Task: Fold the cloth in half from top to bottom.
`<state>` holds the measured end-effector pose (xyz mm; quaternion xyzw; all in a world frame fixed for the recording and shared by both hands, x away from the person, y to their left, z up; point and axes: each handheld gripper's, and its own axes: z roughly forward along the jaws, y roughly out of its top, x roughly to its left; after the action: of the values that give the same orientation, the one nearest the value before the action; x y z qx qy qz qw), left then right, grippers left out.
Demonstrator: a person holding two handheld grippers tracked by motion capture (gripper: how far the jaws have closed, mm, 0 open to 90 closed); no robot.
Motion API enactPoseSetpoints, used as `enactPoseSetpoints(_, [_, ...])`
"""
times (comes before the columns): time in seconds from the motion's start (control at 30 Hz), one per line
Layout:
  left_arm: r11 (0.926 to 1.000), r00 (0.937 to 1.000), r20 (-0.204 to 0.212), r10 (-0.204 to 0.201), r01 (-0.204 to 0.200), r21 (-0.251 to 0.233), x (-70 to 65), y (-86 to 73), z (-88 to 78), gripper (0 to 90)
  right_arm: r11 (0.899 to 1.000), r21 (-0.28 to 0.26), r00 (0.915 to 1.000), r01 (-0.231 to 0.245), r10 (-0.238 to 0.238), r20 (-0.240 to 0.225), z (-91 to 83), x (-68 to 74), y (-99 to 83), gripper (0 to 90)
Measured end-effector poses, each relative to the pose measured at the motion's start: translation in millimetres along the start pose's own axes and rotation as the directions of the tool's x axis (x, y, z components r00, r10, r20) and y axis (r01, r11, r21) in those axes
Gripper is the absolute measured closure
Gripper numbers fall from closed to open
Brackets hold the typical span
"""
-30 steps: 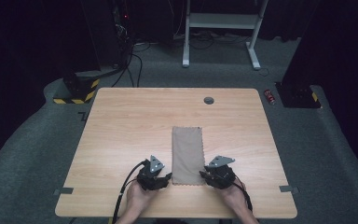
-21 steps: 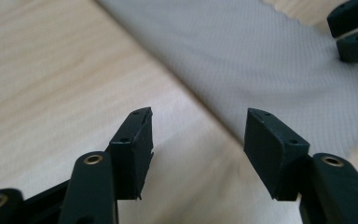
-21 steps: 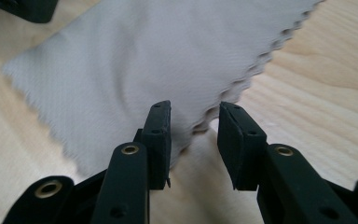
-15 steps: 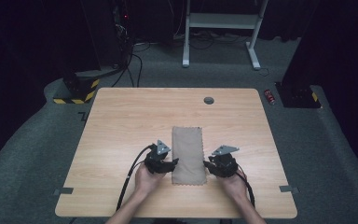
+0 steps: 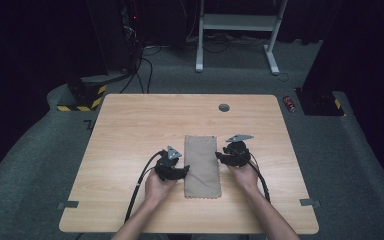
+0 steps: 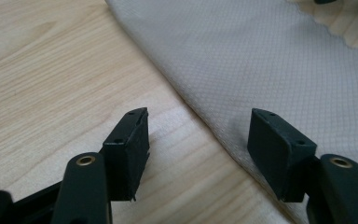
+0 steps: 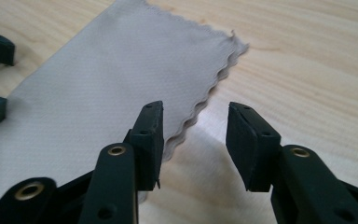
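Observation:
A beige cloth (image 5: pixel 202 165), folded into a long strip with a wavy trimmed edge, lies flat on the wooden table (image 5: pixel 145 120). My left gripper (image 5: pixel 182 170) sits at the strip's left side, about halfway along. Its jaws have just been opening, and the cloth's (image 6: pixel 261 56) edge runs between them untouched, under the left gripper (image 6: pixel 198 126). My right gripper (image 5: pixel 220 157) is at the strip's right side, a little farther up. Its jaws have also just been opening and now straddle the cloth's (image 7: pixel 107 84) layered edge without pressing it, at the right gripper (image 7: pixel 193 119).
A round cable hole (image 5: pixel 224 107) is near the table's far edge. Grey tape marks (image 5: pixel 69 204) (image 5: pixel 311 202) flank the front corners. On the floor beyond are a red can (image 5: pixel 290 103), a yellow-and-black striped block (image 5: pixel 82 97) and a white desk frame (image 5: pixel 240 22).
Both hands have slid up along the cloth's long sides, away from its near end. The right one has gone farther. The cloth has stayed flat in place.

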<state>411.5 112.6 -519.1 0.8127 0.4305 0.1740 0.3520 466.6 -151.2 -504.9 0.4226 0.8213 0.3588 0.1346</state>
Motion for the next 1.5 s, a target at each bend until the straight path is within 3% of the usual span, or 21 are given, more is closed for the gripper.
enactPoseSetpoints(0.03, [0.9994, 0.9995, 0.002, -0.030, 0.030, -0.016, 4.4, 1.4, 0.4, 38.9, 1.000, -0.009, 1.0000, -0.002, 0.002, 0.003, 1.2, -1.7, 1.4, 55.7])
enactPoseSetpoints(0.13, [0.9991, 0.9992, -0.003, -0.039, 0.039, -0.013, 11.3, 8.7, 3.8, 38.9, 0.999, -0.041, 0.9995, -0.027, 0.028, 0.012, 4.3, -7.4, 1.2, 54.9])
enactPoseSetpoints(0.23, [0.9993, 0.9993, -0.008, -0.035, 0.035, -0.011, 16.4, 16.5, 7.4, 39.1, 0.999, -0.035, 0.9990, -0.041, 0.042, 0.018, 9.0, -11.2, -0.1, 54.8])
enactPoseSetpoints(0.4, [0.9947, 0.9949, -0.008, -0.101, 0.100, -0.024, 35.2, 40.9, 18.3, 39.4, 0.997, -0.031, 0.9961, -0.077, 0.079, 0.039, 14.4, -17.9, -1.8, 55.7])
enactPoseSetpoints(0.6, [0.9916, 0.9912, -0.027, -0.129, 0.129, 0.001, 44.6, 55.6, 34.8, 39.6, 0.996, -0.023, 0.9954, -0.087, 0.088, 0.040, 15.2, -23.1, 7.9, 58.1])
enactPoseSetpoints(0.87, [0.9791, 0.9773, -0.059, -0.203, 0.203, -0.011, 61.9, 60.4, 45.3, 41.2, 0.999, 0.017, 0.9969, -0.050, 0.049, 0.061, 29.2, -18.3, 37.8, 60.3])
enactPoseSetpoints(0.93, [0.9722, 0.9707, -0.053, -0.234, 0.234, -0.014, 66.5, 60.5, 47.8, 41.6, 0.998, 0.003, 0.9959, -0.056, 0.056, 0.071, 32.7, -17.6, 41.5, 60.8])
enactPoseSetpoints(1.0, [0.9712, 0.9698, -0.052, -0.238, 0.238, -0.004, 67.6, 60.8, 49.7, 41.3, 0.997, -0.004, 0.9946, -0.074, 0.074, 0.072, 35.4, -17.9, 42.3, 60.7])
enactPoseSetpoints(1.13, [0.9788, 0.9772, -0.061, -0.203, 0.205, 0.014, 64.6, 63.9, 54.9, 40.8, 0.996, 0.010, 0.9928, -0.083, 0.082, 0.087, 46.2, -18.8, 47.1, 60.9])
enactPoseSetpoints(1.33, [0.9816, 0.9794, -0.078, -0.186, 0.189, 0.028, 60.2, 68.1, 62.2, 41.4, 0.997, 0.016, 0.9877, -0.080, 0.077, 0.136, 57.0, -16.2, 47.7, 61.6])
enactPoseSetpoints(1.4, [0.9888, 0.9849, -0.107, -0.136, 0.142, 0.047, 55.1, 71.4, 65.2, 42.4, 0.996, 0.012, 0.9859, -0.090, 0.087, 0.143, 57.9, -18.9, 46.7, 62.1])
enactPoseSetpoints(1.5, [0.9909, 0.9853, -0.124, -0.117, 0.124, 0.052, 50.8, 72.4, 66.6, 44.7, 0.998, 0.017, 0.9857, -0.067, 0.064, 0.156, 58.2, -18.4, 46.6, 63.8])
